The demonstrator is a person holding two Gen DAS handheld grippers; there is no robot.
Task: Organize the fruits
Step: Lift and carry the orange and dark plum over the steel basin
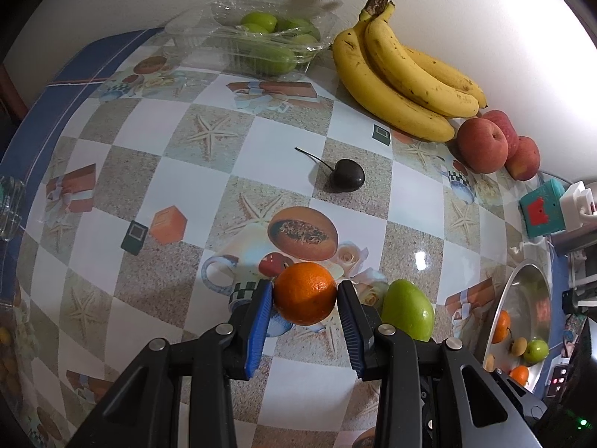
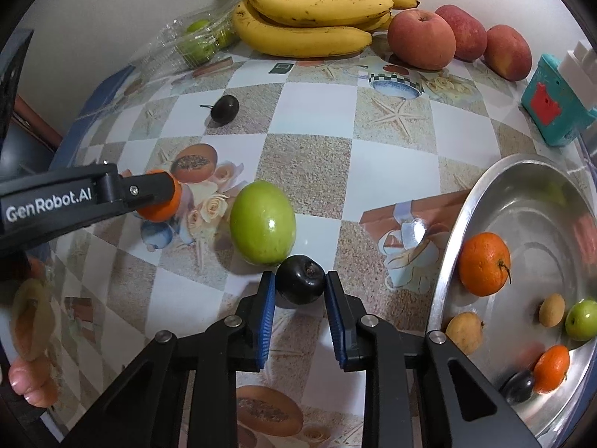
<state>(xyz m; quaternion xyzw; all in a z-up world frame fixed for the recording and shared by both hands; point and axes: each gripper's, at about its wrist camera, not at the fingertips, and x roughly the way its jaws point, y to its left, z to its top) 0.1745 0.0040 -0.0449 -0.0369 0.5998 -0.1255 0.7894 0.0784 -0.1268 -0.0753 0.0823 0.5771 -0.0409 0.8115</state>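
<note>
Left tongs (image 1: pixel 305 295) are gripping a small orange (image 1: pixel 305 293) between blue-ribbed pads, just above the patterned bench (image 1: pixel 186 171). Right tongs (image 2: pixel 300 280) are clamping a dark plum (image 2: pixel 300 279) that is resting on the bench, both pads pressing on its sides. A green mango-like fruit (image 2: pixel 262 222) is lying just beside the plum, between the two tongs. A dark cherry (image 1: pixel 347 175) with its stem is sitting alone farther back. Along the wall, a banana bunch (image 1: pixel 395 74) is lying next to three red apples (image 1: pixel 483 145), and a clear plastic box (image 1: pixel 261 41) is holding green fruits. At the right, a steel bowl (image 2: pixel 447 246) is containing two oranges, two small tan fruits, a green fruit and a dark one. A teal toy (image 2: pixel 552 104) is standing near the bowl.
</note>
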